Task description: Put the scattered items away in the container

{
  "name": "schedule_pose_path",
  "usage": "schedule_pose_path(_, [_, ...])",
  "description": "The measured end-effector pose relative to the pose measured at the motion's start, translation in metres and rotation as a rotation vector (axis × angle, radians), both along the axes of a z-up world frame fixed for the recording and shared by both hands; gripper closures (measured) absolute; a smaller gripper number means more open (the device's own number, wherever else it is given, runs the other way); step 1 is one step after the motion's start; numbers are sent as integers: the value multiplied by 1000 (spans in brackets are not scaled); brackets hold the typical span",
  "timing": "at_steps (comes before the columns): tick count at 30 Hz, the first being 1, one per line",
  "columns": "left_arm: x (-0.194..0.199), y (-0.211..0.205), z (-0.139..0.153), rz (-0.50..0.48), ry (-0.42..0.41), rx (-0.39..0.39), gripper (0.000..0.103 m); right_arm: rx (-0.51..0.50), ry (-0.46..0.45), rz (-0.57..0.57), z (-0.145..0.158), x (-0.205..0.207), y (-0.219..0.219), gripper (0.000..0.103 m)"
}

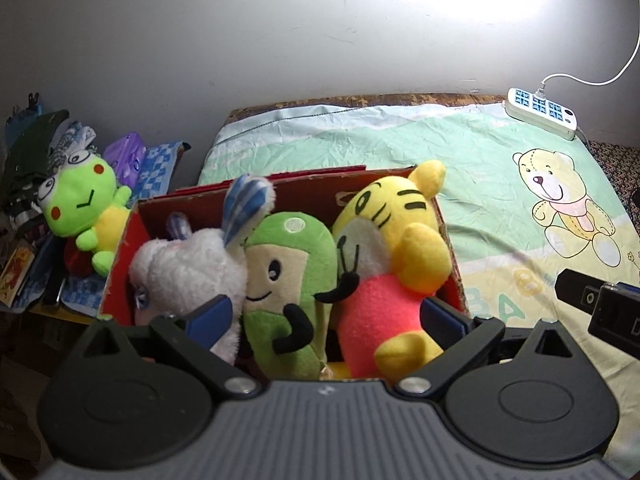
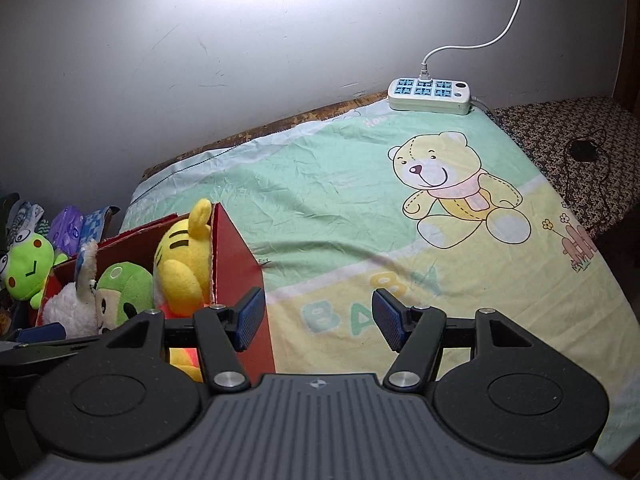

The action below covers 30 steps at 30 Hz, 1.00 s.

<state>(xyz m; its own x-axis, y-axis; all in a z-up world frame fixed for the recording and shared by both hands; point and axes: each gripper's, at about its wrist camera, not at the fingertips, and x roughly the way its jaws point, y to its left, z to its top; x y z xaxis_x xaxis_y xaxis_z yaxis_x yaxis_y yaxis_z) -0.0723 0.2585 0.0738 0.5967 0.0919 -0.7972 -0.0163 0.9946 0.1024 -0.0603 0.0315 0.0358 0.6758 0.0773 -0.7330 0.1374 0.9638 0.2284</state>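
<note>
Evidently packing is nearly done: three plush toys point(image 1: 288, 268) stand crammed inside the red box point(image 2: 240, 264), left gripper point(image 1: 326, 316) fingers spread over them, right gripper point(image 2: 318, 316) spread, empty, beside it.

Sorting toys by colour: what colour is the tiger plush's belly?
Pinkish red; the tiger plush is otherwise yellow with black stripes. Left wrist view shows it best.

The red box point(image 1: 120, 264) hides the lower bodies of the plush toys point(image 1: 288, 264) inside it; beside the box, the clutter point(image 1: 28, 184) runs off the picture's edge.
</note>
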Motion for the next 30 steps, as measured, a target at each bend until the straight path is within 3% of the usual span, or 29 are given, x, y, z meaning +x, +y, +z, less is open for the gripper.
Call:
schedule_pose_path(13, [-10,3,-10,149,38,-3,2,3,-34,176,-1,17,0,40])
schedule_pose_path(21, [-22,31,-6,245,33,8,1,13,-46,271,3,25,26,40])
schedule_pose_path(30, [-19,84,8,270,21,21,1,16,-78,302,20,24,72,40])
